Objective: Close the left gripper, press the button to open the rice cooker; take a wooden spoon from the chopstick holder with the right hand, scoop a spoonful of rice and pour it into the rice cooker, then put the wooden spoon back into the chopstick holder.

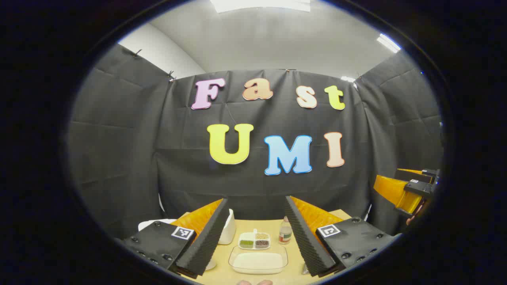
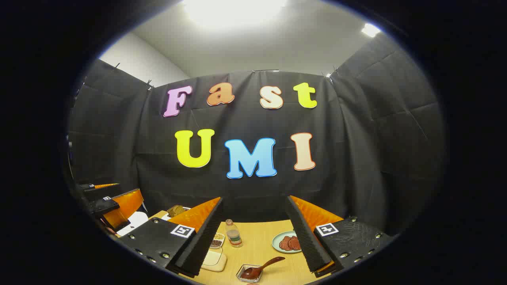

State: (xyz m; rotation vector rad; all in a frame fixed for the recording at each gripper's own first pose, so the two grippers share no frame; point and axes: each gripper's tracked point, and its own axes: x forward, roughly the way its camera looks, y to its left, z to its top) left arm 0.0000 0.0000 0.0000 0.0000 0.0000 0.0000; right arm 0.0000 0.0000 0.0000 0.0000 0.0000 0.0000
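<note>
The left gripper [image 1: 256,233] is held above the near edge of the desk [image 1: 295,253], its jaws wide and holding nothing. Between the jaws, low in the left gripper view, lies a clear tray of rice [image 1: 258,261], close to the near edge. Just behind it sits a small divided dish [image 1: 254,240] with green, tan and dark grains in its compartments. Right of that dish stands a small bottle [image 1: 284,232], close by the right finger. A white pot [image 1: 227,231], perhaps the cooker, shows partly behind the left finger; I cannot tell whether its lid is up or down. At the right edge of this view the right gripper [image 1: 408,190] hangs in the air, well apart from the desk things.

In the right gripper view, the right gripper [image 2: 255,233] also stands with its jaws wide and empty. A spoon [image 2: 261,268] lies between the jaws near the bottom, its bowl resting in a small clear square dish [image 2: 248,274] and its handle slanting up to the right; it touches neither finger. Beyond it the bottle [image 2: 233,233] stands upright, near the left finger. A plate [image 2: 286,242] with reddish slices sits just beside the right finger, partly hidden by it. By the left finger the corner of the rice tray [image 2: 214,259] and the divided dish [image 2: 218,239] show. At the left edge the left gripper [image 2: 115,202] is seen from the side, raised above the white pot [image 2: 134,219].
</note>
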